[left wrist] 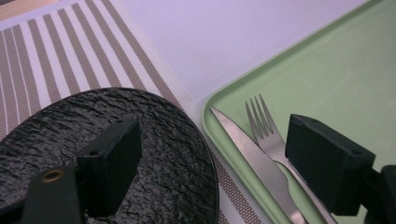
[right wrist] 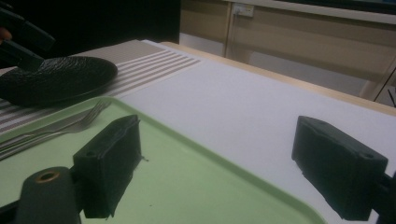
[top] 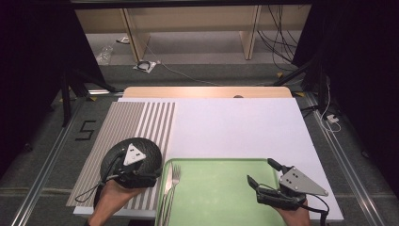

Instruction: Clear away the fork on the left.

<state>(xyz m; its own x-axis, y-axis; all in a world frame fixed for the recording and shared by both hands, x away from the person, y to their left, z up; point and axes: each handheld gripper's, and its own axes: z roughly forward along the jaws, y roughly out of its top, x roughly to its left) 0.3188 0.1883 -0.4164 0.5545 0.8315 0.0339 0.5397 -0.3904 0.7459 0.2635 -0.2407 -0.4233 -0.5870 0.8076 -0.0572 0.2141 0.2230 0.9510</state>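
A black textured plate (top: 151, 147) rests on the striped placemat (top: 136, 117), just left of the green tray (top: 216, 193). My left gripper (top: 141, 162) hovers open above the plate's right side; in the left gripper view (left wrist: 212, 140) one jaw is over the plate (left wrist: 168, 140) and the other over the tray (left wrist: 336, 79). A fork (top: 175, 176) and a knife (top: 165, 193) lie side by side along the tray's left edge. My right gripper (top: 260, 170) stands open over the tray's right rim, with nothing between its jaws (right wrist: 219, 140).
Placemat and tray lie on a white board (top: 235, 127) covering the table. Beyond the table's far edge are the floor, cables and wooden shelving. Dark curtains hang on both sides.
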